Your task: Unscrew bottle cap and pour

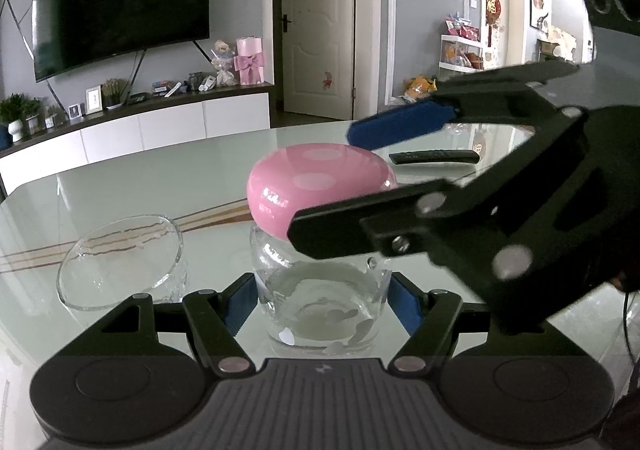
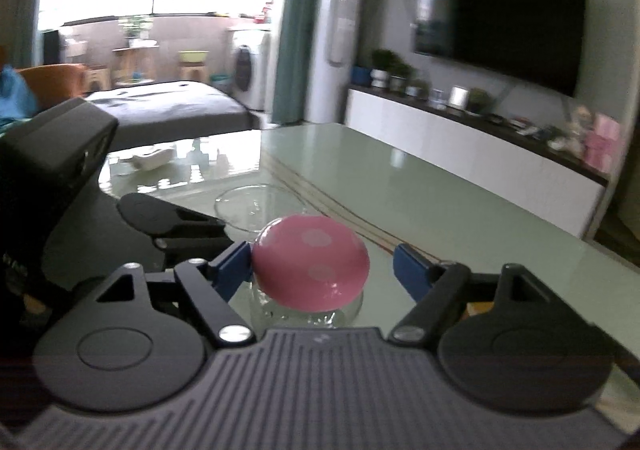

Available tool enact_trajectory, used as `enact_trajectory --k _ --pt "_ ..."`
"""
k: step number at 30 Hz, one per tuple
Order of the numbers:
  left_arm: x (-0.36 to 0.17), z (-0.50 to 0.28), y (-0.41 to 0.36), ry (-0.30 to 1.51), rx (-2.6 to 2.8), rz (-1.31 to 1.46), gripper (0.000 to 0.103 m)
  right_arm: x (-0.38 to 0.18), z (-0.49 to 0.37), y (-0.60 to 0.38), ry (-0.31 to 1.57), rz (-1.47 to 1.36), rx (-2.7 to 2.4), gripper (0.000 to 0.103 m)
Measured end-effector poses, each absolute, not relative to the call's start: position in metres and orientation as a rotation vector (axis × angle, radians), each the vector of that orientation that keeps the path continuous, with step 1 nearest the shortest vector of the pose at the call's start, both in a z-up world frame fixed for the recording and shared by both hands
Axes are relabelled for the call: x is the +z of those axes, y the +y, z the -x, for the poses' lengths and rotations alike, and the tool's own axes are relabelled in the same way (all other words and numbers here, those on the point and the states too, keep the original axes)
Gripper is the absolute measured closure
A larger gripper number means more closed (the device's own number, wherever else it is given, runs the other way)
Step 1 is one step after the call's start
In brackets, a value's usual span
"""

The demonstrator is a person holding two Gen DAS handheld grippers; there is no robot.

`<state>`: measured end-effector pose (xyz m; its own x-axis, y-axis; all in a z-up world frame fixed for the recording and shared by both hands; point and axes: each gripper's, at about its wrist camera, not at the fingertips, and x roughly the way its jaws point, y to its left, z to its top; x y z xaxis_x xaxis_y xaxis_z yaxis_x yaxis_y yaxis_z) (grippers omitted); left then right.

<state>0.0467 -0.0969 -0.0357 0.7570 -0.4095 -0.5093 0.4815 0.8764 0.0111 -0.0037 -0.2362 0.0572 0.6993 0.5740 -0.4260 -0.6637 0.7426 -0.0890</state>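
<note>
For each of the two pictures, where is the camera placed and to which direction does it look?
Left wrist: on the left gripper, facing the TV wall; its pads clamp the glass bottle; right gripper enters from the right.
Right wrist: on the right gripper, facing the balcony; its pads flank the pink cap, one clearly apart from it.
Shared: bottle, cap, empty glass, table.

Home living room: wall television point(image 1: 120, 6), sideboard point(image 1: 140, 126), dining table point(image 1: 160, 178).

The right gripper point(image 1: 360, 186) is covering part of the pink cap point(image 1: 316, 186); motion blur is smearing the right-wrist view's background.
</note>
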Motion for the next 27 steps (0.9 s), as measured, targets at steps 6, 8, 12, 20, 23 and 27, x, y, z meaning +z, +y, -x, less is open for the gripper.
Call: enact_trajectory --k 6,8,12,20,23,27 --pt "-0.035 -0.048 -0.095 0.519 -0.489 -0.143 0.029 0.061 0.007 -0.226 0.412 0.213 0.614 0.024" --pt "-0.034 -0.045 -0.096 0.518 -0.488 -0.142 0.029 0.062 0.007 -0.223 0.415 0.221 0.599 0.024" --pt "-0.034 -0.044 -0.096 0.515 -0.489 -0.140 0.029 0.059 0.009 -0.213 0.429 0.238 0.594 0.028" --pt "-0.032 -0.045 -0.095 0.516 -0.491 -0.133 0.029 0.055 0.010 -0.204 0.440 0.259 0.566 0.036" --pt "-0.032 -0.045 -0.094 0.517 -0.493 -0.131 0.029 0.054 0.011 -0.205 0.435 0.275 0.577 0.037" --pt "-0.032 -0.046 -0.094 0.517 -0.494 -0.131 0.029 0.054 0.010 -0.211 0.429 0.275 0.612 0.037"
